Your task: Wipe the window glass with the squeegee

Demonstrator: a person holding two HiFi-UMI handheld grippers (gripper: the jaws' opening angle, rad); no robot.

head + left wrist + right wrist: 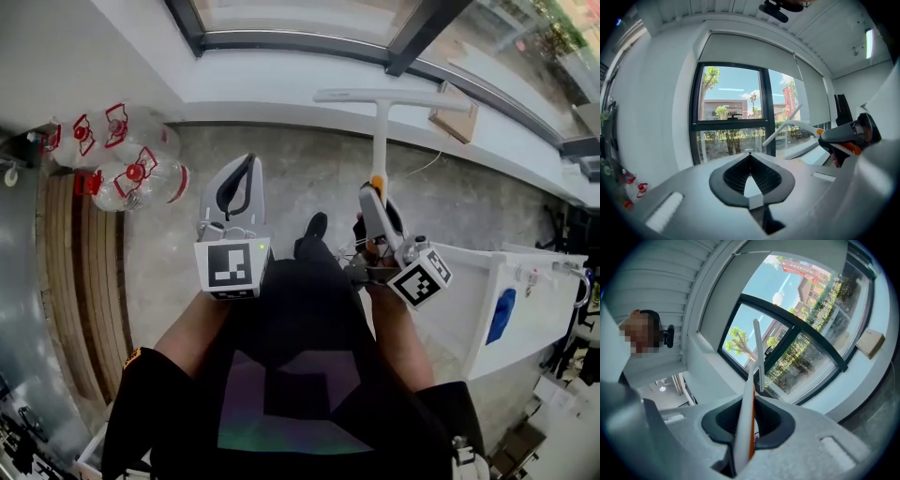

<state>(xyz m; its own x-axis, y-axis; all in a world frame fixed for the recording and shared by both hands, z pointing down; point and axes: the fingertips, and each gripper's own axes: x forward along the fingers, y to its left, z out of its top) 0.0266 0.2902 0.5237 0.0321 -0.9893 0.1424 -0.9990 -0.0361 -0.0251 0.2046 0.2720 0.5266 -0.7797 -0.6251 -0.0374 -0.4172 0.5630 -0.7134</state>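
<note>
A white T-shaped squeegee points toward the window glass, its blade over the white sill. My right gripper is shut on its handle near the orange band. In the right gripper view the handle runs up between the jaws, and the blade stands in front of the glass. My left gripper is held beside it to the left, shut with nothing in it. In the left gripper view its jaws face the window, with the squeegee at the right.
Large water bottles with red caps stand on the floor at the left beside a wooden slatted bench. A white cart stands at the right. A cardboard box rests on the sill.
</note>
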